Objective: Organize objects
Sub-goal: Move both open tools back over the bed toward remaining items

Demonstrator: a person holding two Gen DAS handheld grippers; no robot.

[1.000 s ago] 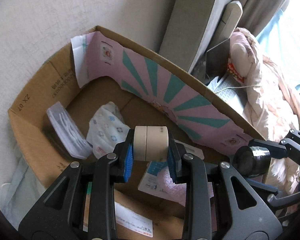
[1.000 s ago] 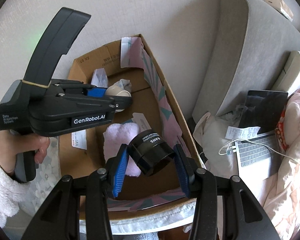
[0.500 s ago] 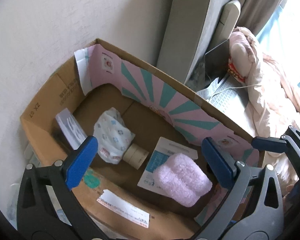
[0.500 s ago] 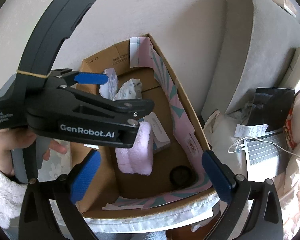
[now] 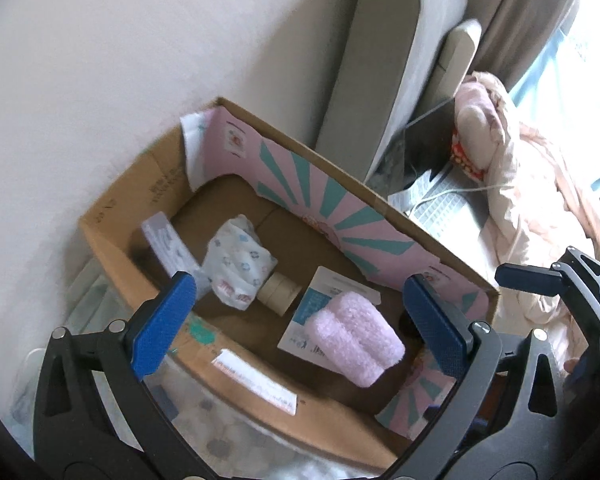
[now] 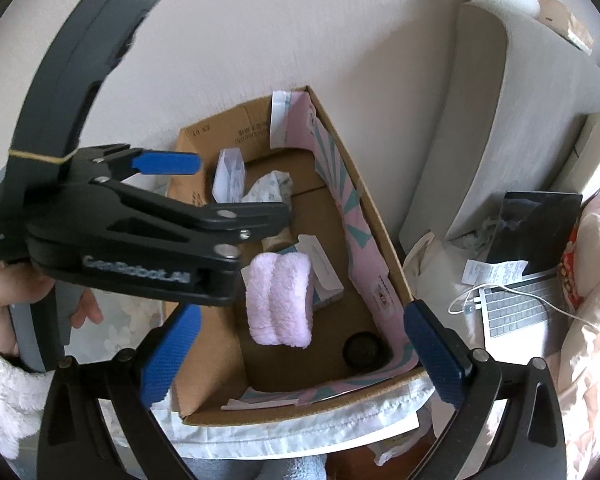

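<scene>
A cardboard box [image 5: 112,248] [image 6: 384,240] stands against the wall. Inside lie a beige tape roll [image 5: 279,293], a pink fluffy roll [image 5: 354,342] [image 6: 280,300], a black jar [image 6: 362,350] in the near right corner, a patterned white packet [image 5: 238,262] and a clear packet [image 5: 168,246]. My left gripper [image 5: 300,320] is open and empty above the box; it also shows in the right wrist view [image 6: 204,196]. My right gripper [image 6: 300,356] is open and empty above the box's near end.
A grey cushion [image 6: 480,128] leans on the wall right of the box. A laptop [image 6: 528,264] with a white cable and pink bedding [image 5: 540,216] lie further right. A booklet [image 5: 328,300] lies under the pink roll. White cloth [image 6: 300,432] sits under the box's near edge.
Both grippers opened and rose. The tape roll dropped from the left gripper into the box beside the packet; the black jar dropped from the right gripper into the box corner.
</scene>
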